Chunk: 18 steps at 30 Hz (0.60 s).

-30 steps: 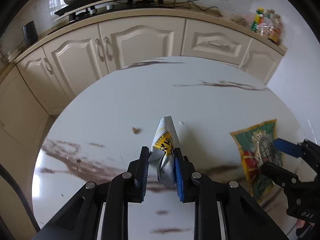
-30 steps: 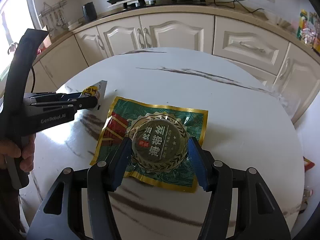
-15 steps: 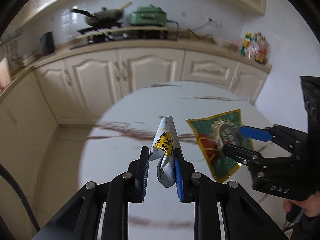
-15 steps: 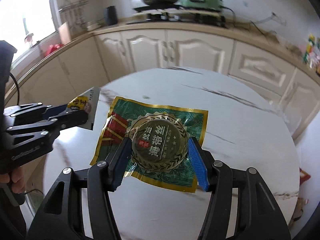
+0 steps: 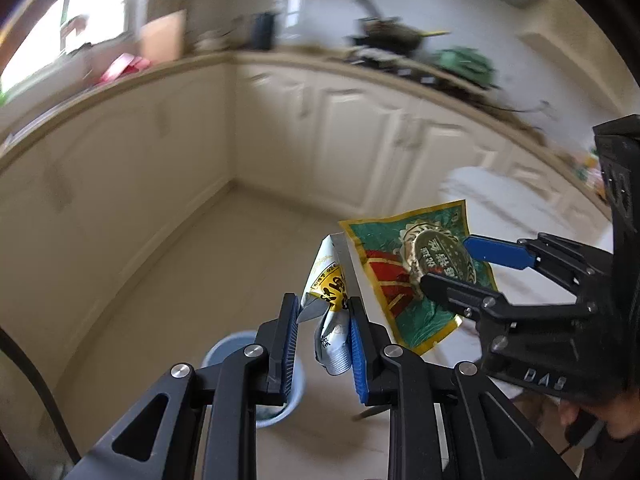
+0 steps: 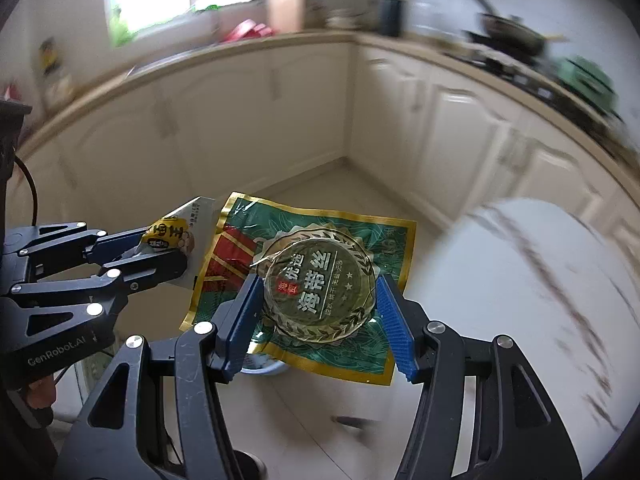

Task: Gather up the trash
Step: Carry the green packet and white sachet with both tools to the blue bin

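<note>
Kitchen floor fills my left view: left hand-held gripper (image 5: 324,336) pinches the crumpled wrapper (image 5: 330,312) above the blue bin (image 5: 224,356), ready to drop; a second ago it hung over the tabletop. Right view: right hand-held gripper (image 6: 318,312) clamps the green packet (image 6: 316,284), tabletop (image 6: 520,280) now off beside.

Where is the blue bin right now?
The blue bin stands on the tiled floor below both grippers, half hidden behind the left gripper in its own view, under the green packet in the right view.
</note>
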### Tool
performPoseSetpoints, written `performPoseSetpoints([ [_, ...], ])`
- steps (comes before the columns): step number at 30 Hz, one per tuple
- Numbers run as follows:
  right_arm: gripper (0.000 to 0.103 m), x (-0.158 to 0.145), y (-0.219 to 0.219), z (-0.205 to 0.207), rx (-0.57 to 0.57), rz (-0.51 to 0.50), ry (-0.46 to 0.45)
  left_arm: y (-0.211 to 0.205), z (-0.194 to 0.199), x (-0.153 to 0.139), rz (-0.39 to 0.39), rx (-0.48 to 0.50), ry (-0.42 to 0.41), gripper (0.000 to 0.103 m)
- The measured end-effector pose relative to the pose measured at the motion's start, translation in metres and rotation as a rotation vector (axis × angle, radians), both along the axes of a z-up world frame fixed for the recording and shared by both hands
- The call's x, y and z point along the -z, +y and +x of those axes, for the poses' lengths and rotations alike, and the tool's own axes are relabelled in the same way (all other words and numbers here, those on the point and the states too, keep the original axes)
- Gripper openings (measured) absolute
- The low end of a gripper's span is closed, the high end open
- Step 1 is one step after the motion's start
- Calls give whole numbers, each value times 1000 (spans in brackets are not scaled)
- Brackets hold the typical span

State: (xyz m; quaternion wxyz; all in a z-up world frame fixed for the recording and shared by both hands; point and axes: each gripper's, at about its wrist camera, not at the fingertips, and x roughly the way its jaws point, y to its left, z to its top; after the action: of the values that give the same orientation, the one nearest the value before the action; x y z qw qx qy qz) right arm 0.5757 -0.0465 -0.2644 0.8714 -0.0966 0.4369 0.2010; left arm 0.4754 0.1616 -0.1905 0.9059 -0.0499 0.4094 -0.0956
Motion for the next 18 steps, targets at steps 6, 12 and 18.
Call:
performPoseSetpoints([
  [6, 56, 90, 97, 18, -105, -51, 128, 73, -1, 76, -32, -125, 159, 20],
  [12, 56, 208, 131, 44, -117, -111, 325, 109, 22, 159, -61, -170, 322, 20],
  [18, 56, 285, 137, 69, -134, -111, 440, 123, 66, 223, -123, -168, 447, 20],
])
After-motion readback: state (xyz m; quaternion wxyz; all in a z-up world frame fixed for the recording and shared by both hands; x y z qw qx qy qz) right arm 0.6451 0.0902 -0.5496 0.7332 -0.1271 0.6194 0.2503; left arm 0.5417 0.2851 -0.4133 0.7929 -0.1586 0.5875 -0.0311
